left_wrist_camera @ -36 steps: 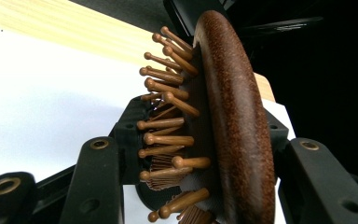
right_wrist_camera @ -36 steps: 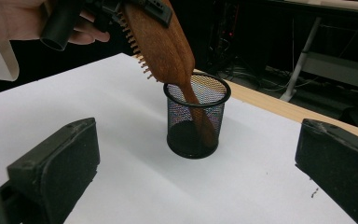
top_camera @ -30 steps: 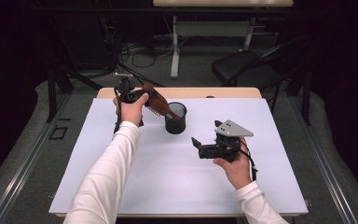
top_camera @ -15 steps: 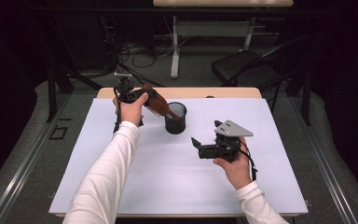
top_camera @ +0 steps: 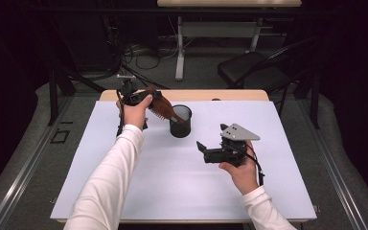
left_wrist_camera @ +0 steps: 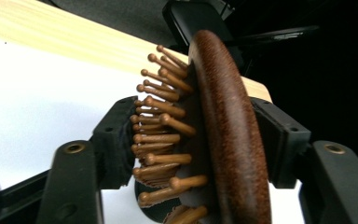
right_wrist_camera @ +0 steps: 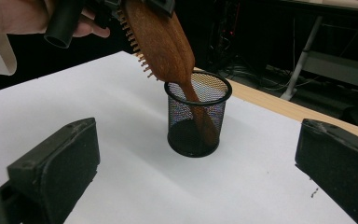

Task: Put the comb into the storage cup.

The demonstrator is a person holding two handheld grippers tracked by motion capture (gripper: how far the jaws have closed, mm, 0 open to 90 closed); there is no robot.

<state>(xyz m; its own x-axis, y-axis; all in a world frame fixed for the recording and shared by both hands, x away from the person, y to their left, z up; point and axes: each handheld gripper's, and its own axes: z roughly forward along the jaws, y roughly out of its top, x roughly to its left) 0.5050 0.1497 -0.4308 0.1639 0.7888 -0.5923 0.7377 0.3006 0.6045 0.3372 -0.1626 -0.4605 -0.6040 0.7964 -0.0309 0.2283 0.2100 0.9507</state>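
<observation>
The left gripper point(top_camera: 141, 98) sits at the 11 o'clock part of the white table cover point(top_camera: 124, 191) in the high view, held up by the left hand point(top_camera: 136, 112) in a white sleeve. Its jaws have just been opening, and the wooden hairbrush point(left_wrist_camera: 228, 135) is between them. In the left gripper view the right-hand pad lies against the brush's smooth brown back, while the left-hand pad stands at the tips of the ball-ended bristles point(left_wrist_camera: 161, 121); whether that pad presses them cannot be told, so the grip looks loosened rather than firm.

The hairbrush tilts from the gripper down toward 4 o'clock. Its oval head is up at the jaws with the bristles facing down and left. Its handle reaches into the black mesh pen cup point(right_wrist_camera: 196, 116), and in the right gripper view the handle shows through the mesh, leaning on the far rim and running down to the cup's bottom. The cup stands upright on the cover, just beside the left gripper at its 4 o'clock and near the centre back of the table.

The right gripper point(top_camera: 203, 151) is well apart from the cup, at about its 4 o'clock, held low over the cover by the right hand point(top_camera: 239, 170). Its jaws stand wide apart with nothing between them and point toward 9 o'clock. A grey three-cornered plate point(top_camera: 239, 132) rides on top of it.

Beyond the cover's far edge a strip of light wooden tabletop point(top_camera: 211, 95) shows.
</observation>
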